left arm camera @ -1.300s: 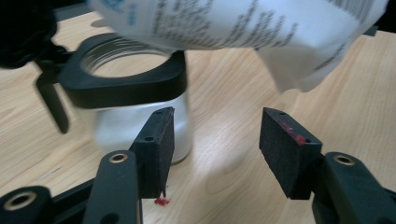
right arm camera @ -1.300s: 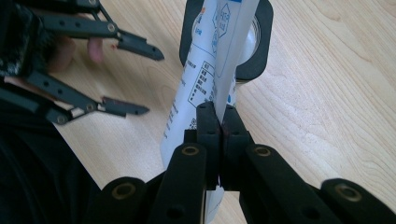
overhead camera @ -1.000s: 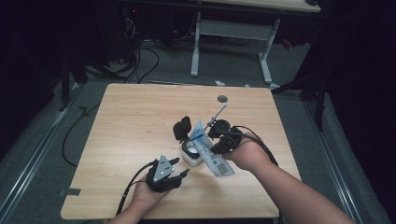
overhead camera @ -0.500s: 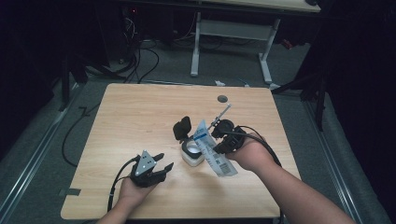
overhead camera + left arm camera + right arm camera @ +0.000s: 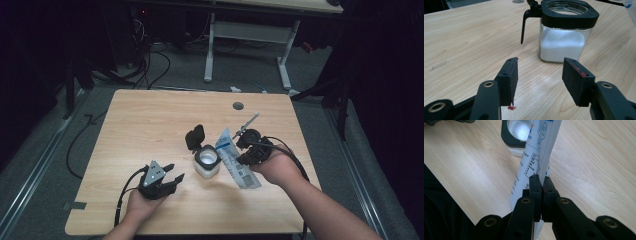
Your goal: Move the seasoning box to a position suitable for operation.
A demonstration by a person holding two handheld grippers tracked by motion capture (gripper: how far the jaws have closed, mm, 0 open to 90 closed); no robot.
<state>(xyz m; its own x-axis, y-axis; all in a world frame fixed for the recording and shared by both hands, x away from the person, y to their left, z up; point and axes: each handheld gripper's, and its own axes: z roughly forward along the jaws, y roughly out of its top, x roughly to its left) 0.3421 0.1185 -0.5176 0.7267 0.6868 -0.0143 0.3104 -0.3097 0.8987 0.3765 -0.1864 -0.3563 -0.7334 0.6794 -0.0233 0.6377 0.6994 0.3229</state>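
Nearest the person, at the front left of the wooden table (image 5: 150, 120), the left gripper (image 5: 172, 180) rests low over the bare wood in the person's left hand (image 5: 141, 204), its jaws standing well apart with nothing between them; in the left gripper view the two black pads (image 5: 510, 75) frame only tabletop, with a small red mark on the wood just below the left one. A cable (image 5: 125, 192) loops from this gripper back toward the table edge. Farther in, near the middle of the table, stands a square glass jar (image 5: 206, 162) about half full of white powder, its black collar open at the top and its hinged black lid (image 5: 195, 136) flipped up behind it; the left gripper view shows the jar (image 5: 562, 37) ahead of the open jaws and apart from them. Just to the jar's right, the right gripper (image 5: 247, 150) is closed tight on a white and blue printed packet (image 5: 235, 160), which hangs slanted with its upper end beside the jar's mouth. In the right gripper view the jaws pinch the packet (image 5: 536, 157) flat, and the jar's opening (image 5: 517, 130) lies just beyond its far end. Farther back, a small round grey grommet (image 5: 238, 106) sits in the tabletop, and beyond the far edge stands a white desk frame (image 5: 250, 45) on a grey floor.
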